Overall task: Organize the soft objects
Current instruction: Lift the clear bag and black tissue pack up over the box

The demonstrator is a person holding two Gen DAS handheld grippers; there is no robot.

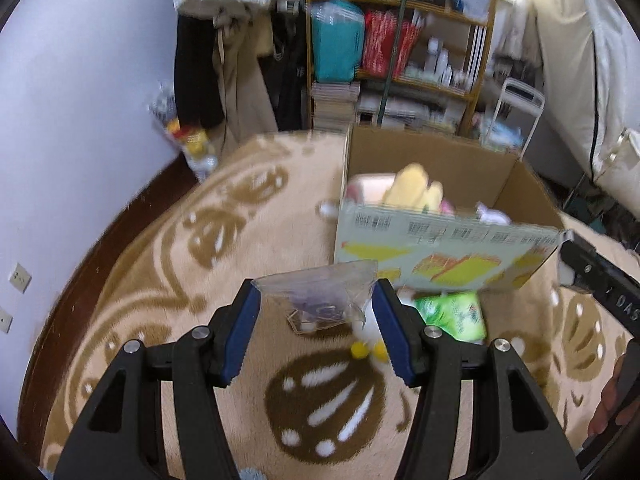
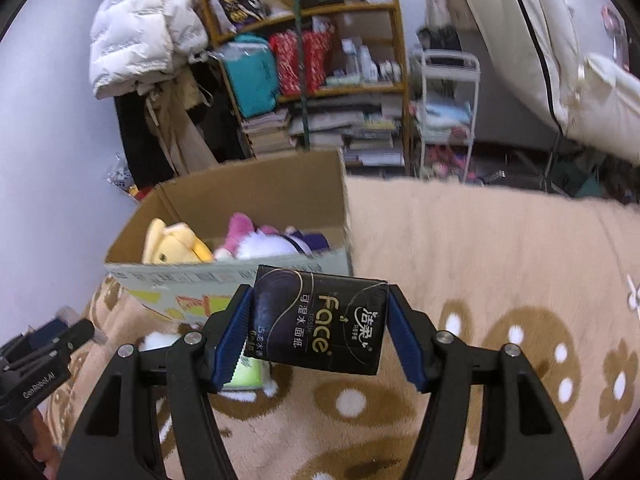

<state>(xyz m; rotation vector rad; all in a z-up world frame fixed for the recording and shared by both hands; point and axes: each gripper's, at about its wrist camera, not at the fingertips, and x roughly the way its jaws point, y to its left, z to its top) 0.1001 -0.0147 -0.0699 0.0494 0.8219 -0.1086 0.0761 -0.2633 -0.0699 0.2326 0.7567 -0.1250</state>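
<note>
Two pairs of tongs carry soft goods toward an open cardboard box standing on a beige patterned blanket. The left tongs are clenched on a clear plastic bag with small items inside that are too blurred to name, the bag held above the blanket just in front of the box's printed near wall. The right tongs grasp a dark tissue pack by its two sides, lifted clear of the blanket and held short of the box's near edge.

Inside the box, a yellow plush toy and a white and pink plush toy already lie side by side, suggesting that part of the sorting is done. Still outside, a green packet rests on the blanket at the foot of the box, and beside it lies a white plush toy with yellow parts, largely hidden behind the left tongs.

By the look of it the job is somewhere in its middle: two toys are boxed, two items are in the air and not yet over the opening, and at least two more wait on the blanket. Cluttered shelves and hanging coats fill the background.
</note>
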